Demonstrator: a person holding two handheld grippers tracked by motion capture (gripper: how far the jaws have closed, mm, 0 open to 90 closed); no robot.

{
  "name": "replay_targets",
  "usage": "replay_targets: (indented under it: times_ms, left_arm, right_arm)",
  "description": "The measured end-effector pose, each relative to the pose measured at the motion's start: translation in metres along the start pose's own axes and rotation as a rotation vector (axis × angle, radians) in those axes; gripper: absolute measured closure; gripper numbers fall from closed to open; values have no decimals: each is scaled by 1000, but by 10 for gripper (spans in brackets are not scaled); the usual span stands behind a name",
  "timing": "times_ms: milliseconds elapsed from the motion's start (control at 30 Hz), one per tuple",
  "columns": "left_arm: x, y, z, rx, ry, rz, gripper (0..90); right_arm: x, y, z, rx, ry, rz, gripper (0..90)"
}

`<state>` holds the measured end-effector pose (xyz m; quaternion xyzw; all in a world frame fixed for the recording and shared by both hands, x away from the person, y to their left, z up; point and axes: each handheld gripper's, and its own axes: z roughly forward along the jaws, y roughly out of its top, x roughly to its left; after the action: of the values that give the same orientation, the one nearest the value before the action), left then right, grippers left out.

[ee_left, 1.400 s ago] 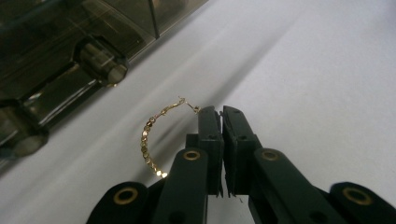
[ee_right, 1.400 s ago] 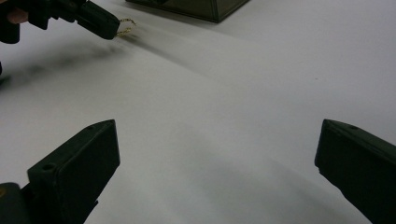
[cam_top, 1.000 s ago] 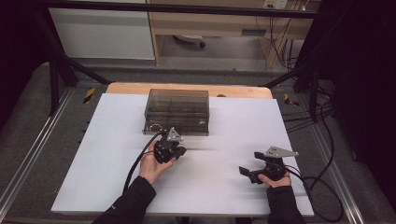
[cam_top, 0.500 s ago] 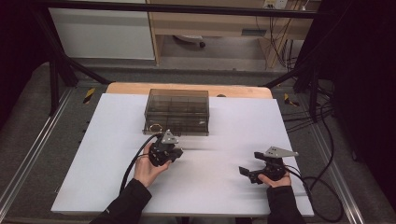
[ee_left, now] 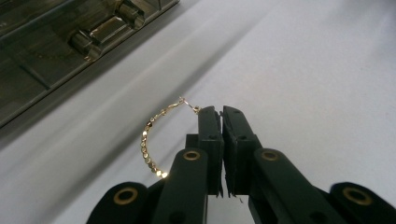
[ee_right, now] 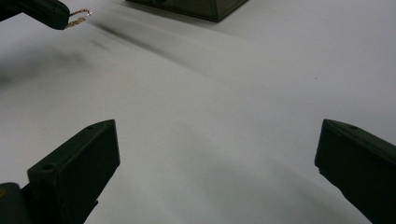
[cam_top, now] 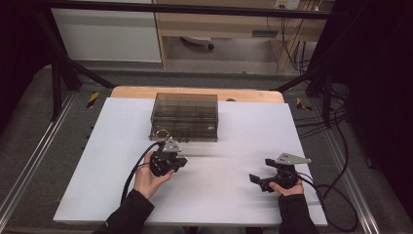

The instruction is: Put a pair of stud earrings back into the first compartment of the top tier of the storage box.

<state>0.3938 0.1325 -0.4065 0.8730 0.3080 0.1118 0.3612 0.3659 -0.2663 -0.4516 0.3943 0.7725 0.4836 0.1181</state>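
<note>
Right now the left gripper (ee_left: 221, 112) has its jaws pressed together on a thin gold hoop earring (ee_left: 152, 140) — pinched at one end near the clasp, w/ the rest of the ring curving out to the side of the jaws, above the white table top (ee_left: 303, 60). From the high view the same left gripper (cam_top: 168, 146) sits just in front of the smoky clear plastic box (cam_top: 185, 116), the earring (cam_top: 163, 132) showing as a small gold ring close to the box's front wall; can't tell there if it touches the box. The box's front edge & latch are near the earring in the left gripper view (ee_left: 100, 35), but apart from it.

The right gripper (ee_right: 217, 163) is wide open — nothing between the jaws, just bare table. High view puts it (cam_top: 265, 181) at the right front of the table, well apart from box & earring, held low by the person's right hand (cam_top: 288, 187). In the right gripper view the earring (ee_right: 79, 17) hangs off the other gripper's tip, top left corner, w/ the box beyond it.
</note>
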Motion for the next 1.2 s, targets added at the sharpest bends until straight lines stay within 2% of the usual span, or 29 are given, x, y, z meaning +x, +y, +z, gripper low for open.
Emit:
replay_targets:
  times_ms: [600,1200]
  left_arm:
    - [3,-10,-19,0,10,-13,865]
    - [9,-11,-33,-13,21,-17,865]
  right_arm:
    - [0,0,0,0,0,0,5]
    - [0,0,0,2,-1,-2,6]
